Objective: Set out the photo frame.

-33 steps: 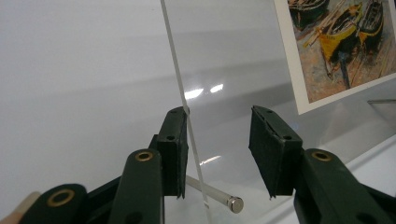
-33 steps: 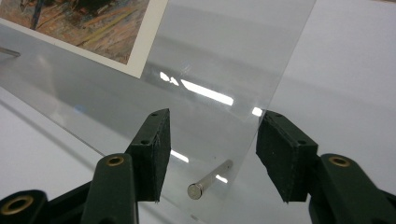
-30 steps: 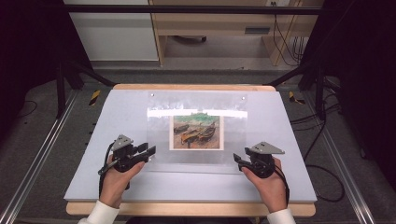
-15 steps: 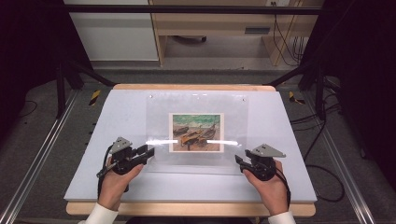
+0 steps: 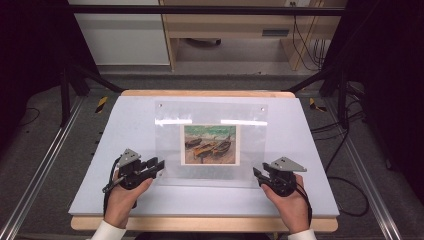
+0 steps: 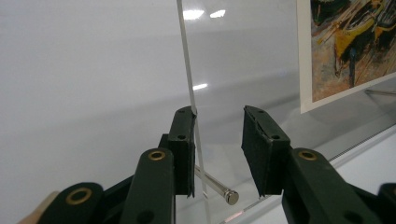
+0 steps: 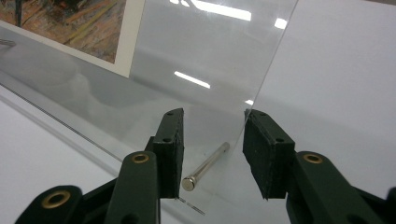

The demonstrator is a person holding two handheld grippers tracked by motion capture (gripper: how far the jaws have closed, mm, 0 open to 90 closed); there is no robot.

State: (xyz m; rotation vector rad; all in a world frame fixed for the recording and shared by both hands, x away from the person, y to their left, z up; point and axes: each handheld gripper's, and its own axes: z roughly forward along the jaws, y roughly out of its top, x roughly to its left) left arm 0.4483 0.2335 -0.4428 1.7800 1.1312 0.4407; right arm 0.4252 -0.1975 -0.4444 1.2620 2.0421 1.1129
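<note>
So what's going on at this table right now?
A person works on a clear acrylic picture frame holding a boat painting on the white table. The left gripper and right gripper sit at the frame's two near corners. Both sets of jaws have just been closing, each around a corner of the sheet beside a metal standoff pin, with a gap left, so neither clamps it yet.

Acrylic sheet [image 5: 210, 142] now lowered toward table; both hand-held gripper jaws closing, w/ sheet edges between.
</note>
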